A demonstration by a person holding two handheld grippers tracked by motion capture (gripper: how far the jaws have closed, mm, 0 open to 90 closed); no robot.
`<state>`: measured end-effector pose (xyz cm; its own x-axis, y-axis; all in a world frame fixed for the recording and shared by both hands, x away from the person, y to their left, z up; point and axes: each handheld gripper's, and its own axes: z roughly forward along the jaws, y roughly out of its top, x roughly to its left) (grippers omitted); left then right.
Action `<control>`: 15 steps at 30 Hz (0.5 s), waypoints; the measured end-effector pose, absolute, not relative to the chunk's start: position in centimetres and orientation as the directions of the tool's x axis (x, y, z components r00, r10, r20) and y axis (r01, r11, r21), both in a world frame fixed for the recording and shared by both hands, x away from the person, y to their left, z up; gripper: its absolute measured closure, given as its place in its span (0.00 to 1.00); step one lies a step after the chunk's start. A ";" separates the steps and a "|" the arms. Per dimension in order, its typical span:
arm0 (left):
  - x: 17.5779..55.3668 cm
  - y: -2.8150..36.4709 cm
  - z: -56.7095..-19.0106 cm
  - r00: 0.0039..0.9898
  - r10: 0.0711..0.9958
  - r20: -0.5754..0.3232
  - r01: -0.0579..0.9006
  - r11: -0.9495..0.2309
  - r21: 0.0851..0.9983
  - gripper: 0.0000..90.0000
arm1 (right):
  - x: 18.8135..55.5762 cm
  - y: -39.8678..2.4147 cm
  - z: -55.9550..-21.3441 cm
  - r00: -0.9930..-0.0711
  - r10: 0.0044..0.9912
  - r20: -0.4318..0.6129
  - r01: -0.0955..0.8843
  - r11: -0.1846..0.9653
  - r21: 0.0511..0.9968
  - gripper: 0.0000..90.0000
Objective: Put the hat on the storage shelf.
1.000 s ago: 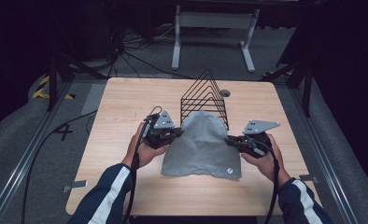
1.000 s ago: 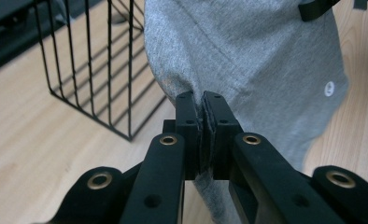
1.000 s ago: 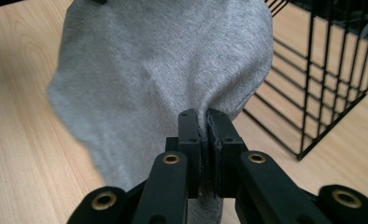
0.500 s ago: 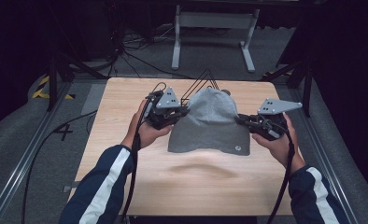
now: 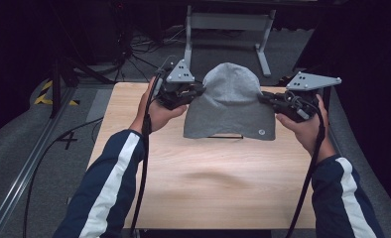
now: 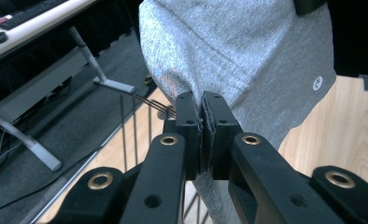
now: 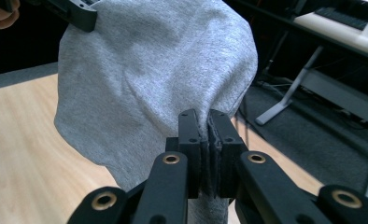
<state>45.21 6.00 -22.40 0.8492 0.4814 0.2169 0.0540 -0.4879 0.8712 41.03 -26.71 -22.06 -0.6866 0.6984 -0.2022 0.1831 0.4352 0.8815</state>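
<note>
Grey hat [image 5: 230,101] held above counter [image 5: 208,183], left claw [image 5: 196,91] and right claw [image 5: 268,98] each pinching a thin edge fold; risk: fabric slips out, hat drops lopsided.

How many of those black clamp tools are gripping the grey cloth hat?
2. The left gripper pinches the grey knit hat at its left edge; the right gripper pinches its right edge, both lifting it above the wooden table.

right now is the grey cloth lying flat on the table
No, the grey cloth hangs lifted above the table, pinched at its sides by the left gripper and right gripper.
</note>
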 end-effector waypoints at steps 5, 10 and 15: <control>46.5 5.3 -20.5 0.832 0.506 0.228 0.047 -0.472 0.880 0.96 | 42.2 -26.7 -20.5 -0.667 0.713 -0.216 0.175 0.432 0.885 0.95; 47.4 4.9 -19.2 0.805 0.532 0.262 0.040 -0.490 0.871 0.96 | 43.3 -26.5 -19.5 -0.653 0.723 -0.226 0.175 0.434 0.884 0.95; 48.6 4.4 -18.6 0.787 0.564 0.250 0.053 -0.465 0.884 0.96 | 44.6 -26.1 -18.5 -0.640 0.733 -0.231 0.170 0.428 0.888 0.95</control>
<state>48.63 4.40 -18.60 0.7870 0.5642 0.2497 0.0533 -0.4654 0.8835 44.58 -26.11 -18.51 -0.6396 0.7332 -0.2311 0.1699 0.4280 0.8876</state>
